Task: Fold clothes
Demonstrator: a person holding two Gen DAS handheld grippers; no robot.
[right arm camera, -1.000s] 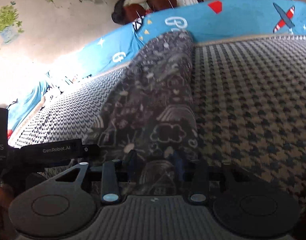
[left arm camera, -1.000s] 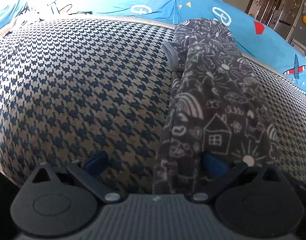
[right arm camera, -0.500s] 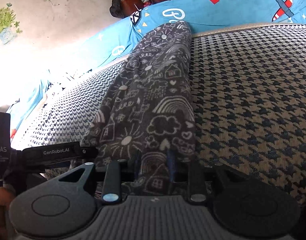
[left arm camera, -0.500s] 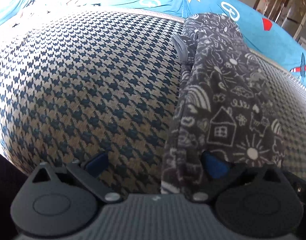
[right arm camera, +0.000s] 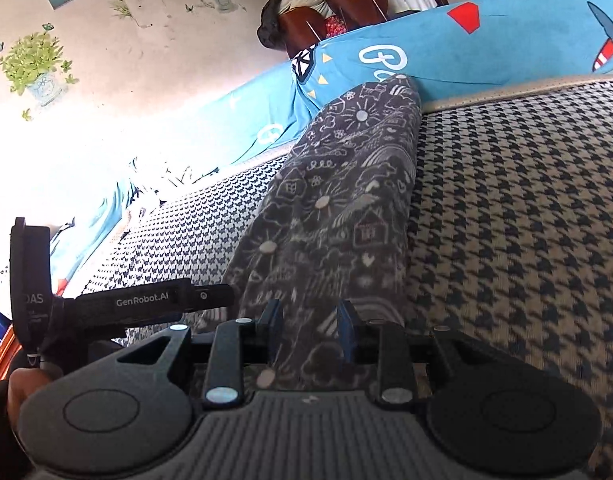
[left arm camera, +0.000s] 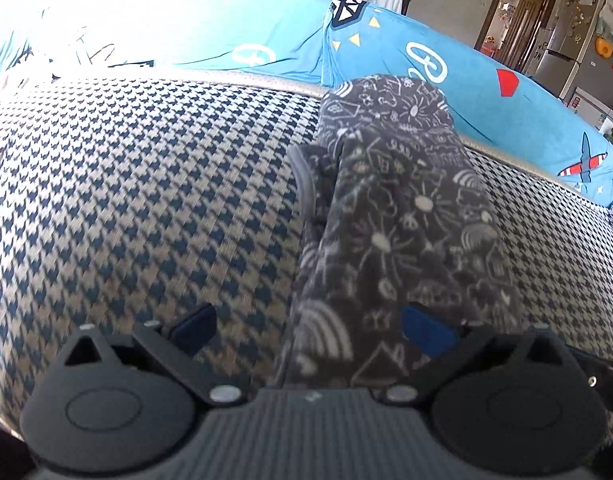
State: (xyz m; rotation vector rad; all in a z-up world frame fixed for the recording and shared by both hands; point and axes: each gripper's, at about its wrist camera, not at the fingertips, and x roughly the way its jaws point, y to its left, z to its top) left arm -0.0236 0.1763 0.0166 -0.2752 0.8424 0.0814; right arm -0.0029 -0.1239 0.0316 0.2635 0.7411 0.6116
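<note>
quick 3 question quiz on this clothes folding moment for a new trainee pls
1. True or false: the left gripper is shut on the dark doodle-print garment.
2. Multiple choice: the garment lies on A) a plain white sheet, B) the houndstooth cover, C) a wooden floor.
3. Short answer: which gripper has the near end of the garment between its fingers?

Key
1. False; its jaws stand wide open, and only the right pad lies over the cloth.
2. B
3. The right gripper, closed on the garment.
</note>
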